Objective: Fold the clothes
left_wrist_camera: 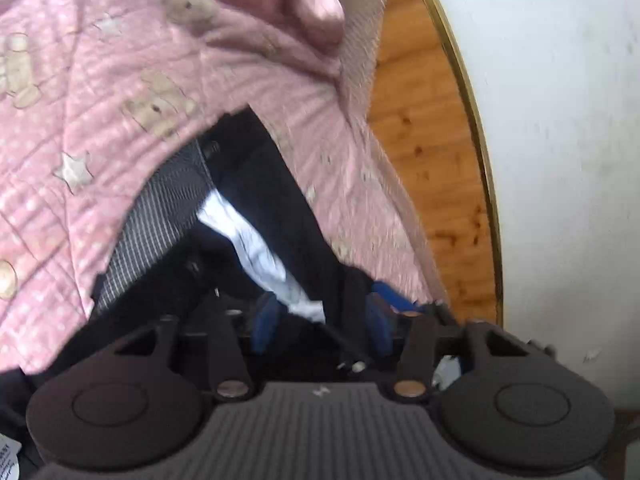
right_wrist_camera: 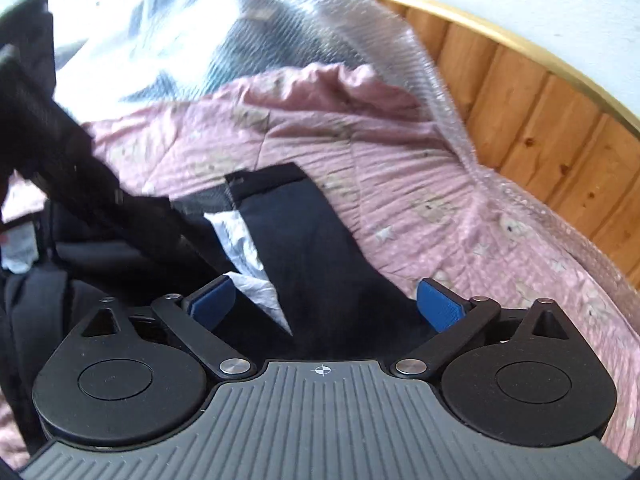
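Hovering over dark garment (right_wrist_camera: 304, 236) on pink bedspread (right_wrist_camera: 400, 184), right claw (right_wrist_camera: 326, 304) spread wide and empty, left claw (left_wrist_camera: 320, 320) parted, gripping nothing.

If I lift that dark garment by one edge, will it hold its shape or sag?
It will probably sag: the dark garment lies limp in soft folds on the pink bedspread, with no stiff edges showing. It looks thin, so likely light for its size. Its white inner lining has flopped open, so loose layers may slide apart unless both are pinched together.
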Demonstrator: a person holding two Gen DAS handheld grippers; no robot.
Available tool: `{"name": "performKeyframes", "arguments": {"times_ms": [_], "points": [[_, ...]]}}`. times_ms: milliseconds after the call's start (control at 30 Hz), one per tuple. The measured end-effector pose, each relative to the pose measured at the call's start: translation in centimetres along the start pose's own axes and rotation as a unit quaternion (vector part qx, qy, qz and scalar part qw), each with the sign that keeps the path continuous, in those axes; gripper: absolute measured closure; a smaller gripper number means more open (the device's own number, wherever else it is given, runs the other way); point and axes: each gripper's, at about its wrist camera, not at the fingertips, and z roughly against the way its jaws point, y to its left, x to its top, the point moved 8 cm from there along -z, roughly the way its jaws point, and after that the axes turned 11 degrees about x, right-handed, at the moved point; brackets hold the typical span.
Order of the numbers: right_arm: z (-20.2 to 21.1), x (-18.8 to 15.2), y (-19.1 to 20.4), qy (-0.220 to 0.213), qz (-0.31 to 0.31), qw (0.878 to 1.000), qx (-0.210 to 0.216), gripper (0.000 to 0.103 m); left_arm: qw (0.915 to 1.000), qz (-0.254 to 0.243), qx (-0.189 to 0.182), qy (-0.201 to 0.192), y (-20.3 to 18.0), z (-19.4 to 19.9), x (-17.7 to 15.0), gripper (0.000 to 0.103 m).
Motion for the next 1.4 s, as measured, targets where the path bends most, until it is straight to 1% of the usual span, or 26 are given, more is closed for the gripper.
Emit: {"name": "performKeyframes", "arguments": {"times_ms": [100,133,167,200,267,433,567,700,767,800,833,867,900,967,1000,1033,1067,1100,1133,1167,1200,1233,1267,1333,1367,1400], "points": [[-4.4,0.9,0.9,0.060,0.060,0.996,0.016,0.021,0.9976,0.053,-0.010,-0.044,1.2,0.9,3.6,0.037],[-5.9,1.1,0.9,0.086,0.079,0.993,0.008,0.036,0.9963,0.069,-0.015,-0.048,1.3,0.8,4.5,0.035],[-7.0,1.1,0.7,0.112,0.089,0.990,-0.003,0.059,0.9949,0.084,-0.020,-0.052,1.5,0.6,5.3,0.029],[-7.5,1.2,0.3,0.122,0.080,0.989,0.000,0.062,0.9938,0.093,-0.024,-0.056,1.5,0.4,5.9,0.026],[-6.6,1.5,-0.4,0.116,0.064,0.991,-0.008,0.103,0.9916,0.109,-0.031,-0.064,1.6,-0.2,7.1,0.014],[-0.1,2.3,-0.7,0.049,0.068,0.995,-0.055,0.103,0.9913,0.120,-0.042,-0.036,1.5,-2.8,8.2,0.009],[4.8,1.1,-0.6,0.015,0.045,0.996,-0.075,0.103,0.9915,0.114,-0.056,0.028,0.9,-5.6,7.7,0.007],[6.8,-1.6,0.0,0.008,0.012,0.997,-0.071,0.103,0.9930,0.082,-0.016,0.083,1.0,-8.0,6.0,0.007],[7.1,-2.3,0.3,0.002,-0.009,0.998,-0.061,0.103,0.9920,0.080,-0.011,0.096,0.9,-9.0,5.4,0.009],[7.1,-2.5,0.4,-0.002,-0.016,0.998,-0.056,0.103,0.9927,0.069,-0.013,0.098,0.4,-9.4,5.1,0.014],[7.2,-2.5,0.5,-0.006,-0.019,0.998,-0.053,0.103,0.9941,0.043,-0.016,0.098,-0.7,-9.7,5.1,0.051],[7.2,-2.4,0.5,-0.009,-0.022,0.998,-0.052,0.103,0.9948,0.016,-0.019,0.099,-2.0,-9.9,5.2,0.095],[7.3,-2.3,0.4,-0.012,-0.026,0.998,-0.053,0.103,0.9960,-0.027,-0.014,0.084,-3.8,-9.9,6.0,0.098],[8.0,-1.9,-0.3,-0.029,-0.032,0.997,-0.065,0.103,0.9935,-0.089,-0.068,0.019,-9.7,-7.7,9.4,0.098],[8.5,-1.5,-0.9,-0.043,-0.036,0.995,-0.077,0.102,0.9876,-0.117,-0.100,-0.029,-12.9,-5.8,11.6,0.098],[9.4,-1.1,-1.6,-0.063,-0.043,0.993,-0.092,0.095,0.9805,-0.137,-0.121,-0.073,-15.5,-4.0,13.9,0.099],[10.5,-0.9,-2.4,-0.082,-0.052,0.990,-0.105,0.066,0.9710,-0.156,-0.140,-0.116,-18.1,-2.1,16.0,0.099],[11.6,-0.7,-3.3,-0.100,-0.063,0.986,-0.121,0.049,0.9656,-0.164,-0.144,-0.142,-19.6,-1.2,17.9,0.099],[12.6,-0.9,-4.2,-0.114,-0.079,0.981,-0.136,0.024,0.9646,-0.175,-0.118,-0.157,-20.0,-1.5,19.6,0.099],[13.5,-1.3,-5.2,-0.122,-0.100,0.977,-0.144,0.017,0.9630,-0.187,-0.090,-0.172,-20.4,-1.8,21.2,0.097],[14.3,-2.2,-6.2,-0.123,-0.127,0.973,-0.148,0.017,0.9669,-0.186,-0.055,-0.166,-19.5,-2.9,22.3,0.095],[14.8,-3.4,-7.2,-0.117,-0.159,0.968,-0.151,0.017,0.9744,-0.176,-0.019,-0.139,-18.0,-4.5,22.9,0.075],[15.5,-5.1,-8.2,-0.107,-0.197,0.962,-0.156,0.017,0.9799,-0.170,0.017,-0.103,-16.3,-6.3,22.7,0.050],[17.1,-9.3,-9.9,-0.087,-0.277,0.942,-0.170,0.017,0.9799,-0.174,0.072,-0.065,-13.3,-7.7,20.5,0.046],[18.2,-11.9,-10.6,-0.076,-0.315,0.929,-0.180,0.017,0.9788,-0.177,0.090,-0.050,-12.0,-7.9,19.2,0.045],[19.5,-14.6,-11.1,-0.065,-0.349,0.915,-0.194,0.017,0.9797,-0.173,0.093,-0.040,-10.5,-7.3,17.4,0.043]]}}
